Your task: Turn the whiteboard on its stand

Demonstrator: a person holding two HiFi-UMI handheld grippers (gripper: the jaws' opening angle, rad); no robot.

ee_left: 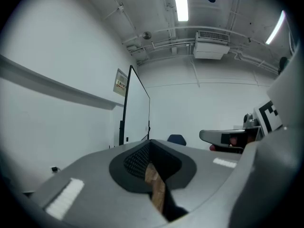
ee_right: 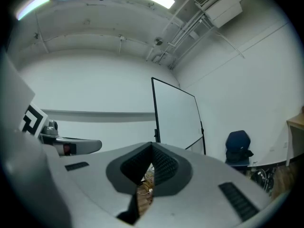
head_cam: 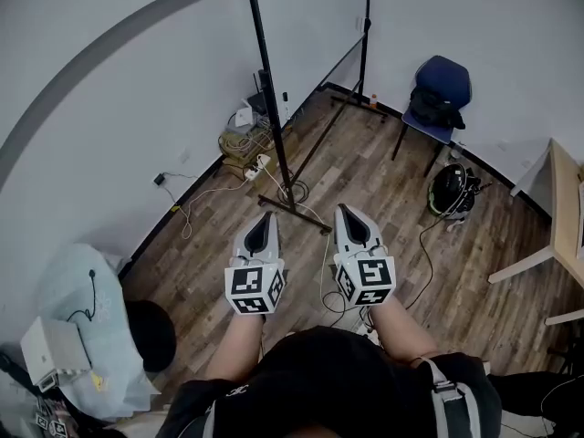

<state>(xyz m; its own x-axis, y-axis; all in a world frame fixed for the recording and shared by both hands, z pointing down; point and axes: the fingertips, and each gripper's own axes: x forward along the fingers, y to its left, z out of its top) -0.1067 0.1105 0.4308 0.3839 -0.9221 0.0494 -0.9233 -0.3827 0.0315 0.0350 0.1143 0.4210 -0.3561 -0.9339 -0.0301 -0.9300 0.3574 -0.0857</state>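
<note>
Closed left gripper (head_cam: pixel 266 215), closed right gripper (head_cam: pixel 345 209), whiteboard (head_cam: pixel 315 26) top cropped

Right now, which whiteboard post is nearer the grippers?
The post whose foot lies just ahead of the left gripper and right gripper; the other post stands farther back, by the blue chair.

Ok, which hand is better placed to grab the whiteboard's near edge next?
Probably the right tool: in its own view the whiteboard has its near edge straight ahead of the jaws, while the left tool sees that edge off to one side. Both are shut and short of it.
</note>
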